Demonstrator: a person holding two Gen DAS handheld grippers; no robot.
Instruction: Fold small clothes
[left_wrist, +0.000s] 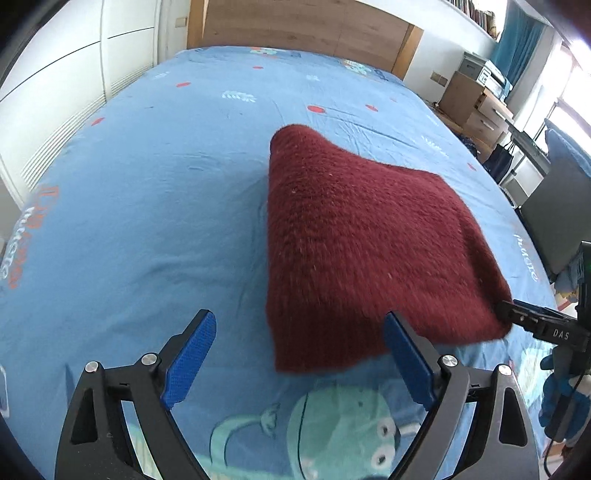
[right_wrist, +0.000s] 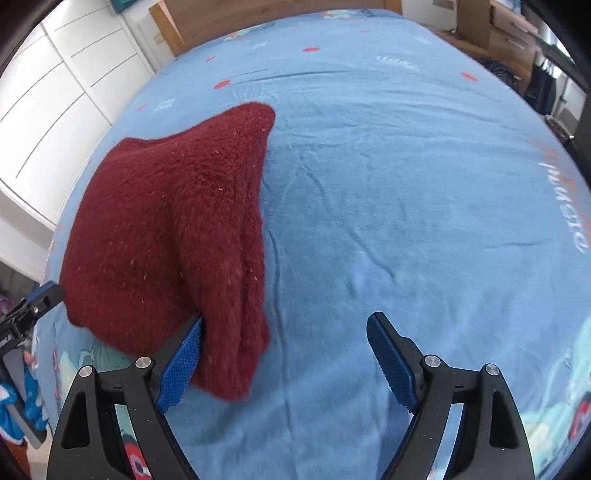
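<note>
Blue-padded fingers of the left gripper stand wide apart in the near foreground of the left wrist view, with nothing between them. Its right finger overlaps the near edge of the dark red knitted garment, though whether it touches cannot be told. In the right wrist view the right gripper is likewise spread wide and grips nothing; its left finger lies against the near right corner of the garment, which hangs over the fingertip, while the other finger stands well apart over bare sheet.

From the left wrist view, the right gripper's fingertips meet the garment's near right corner. From the right wrist view, the left gripper's tip sits at the garment's near left corner.

The garment is a fuzzy, thick maroon knit flecked with pale lint, folded into a rough wedge that narrows to a rounded end at the far side. It lies on the blue bed sheet, printed with red dots and cartoon figures. Beyond stands a wooden headboard.
</note>
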